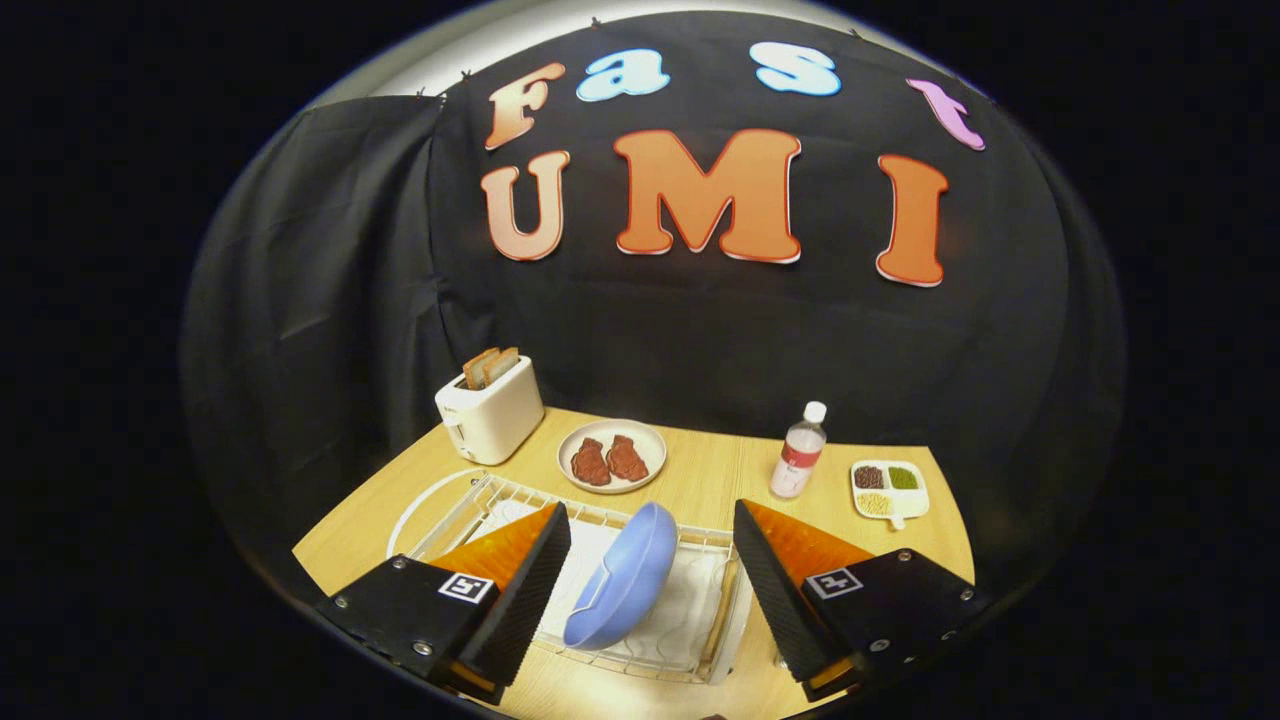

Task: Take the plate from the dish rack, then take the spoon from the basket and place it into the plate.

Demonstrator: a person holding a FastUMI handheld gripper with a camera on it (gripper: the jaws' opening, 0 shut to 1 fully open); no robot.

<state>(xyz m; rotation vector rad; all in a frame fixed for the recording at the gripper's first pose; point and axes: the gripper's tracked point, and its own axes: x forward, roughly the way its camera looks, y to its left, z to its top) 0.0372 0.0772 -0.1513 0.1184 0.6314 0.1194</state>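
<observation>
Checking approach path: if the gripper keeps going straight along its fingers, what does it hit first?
Likely the blue plate standing on edge in the dish rack, between the open gripper fingers. Depth is unclear.

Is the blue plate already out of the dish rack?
No, the blue plate stands on edge in the dish rack, between the open tongs, untouched.

Your gripper [650, 575] hangs wide open over the dish rack [700, 545], the tilted blue plate [622, 592] standing between its fingers, neither one touching it
</observation>
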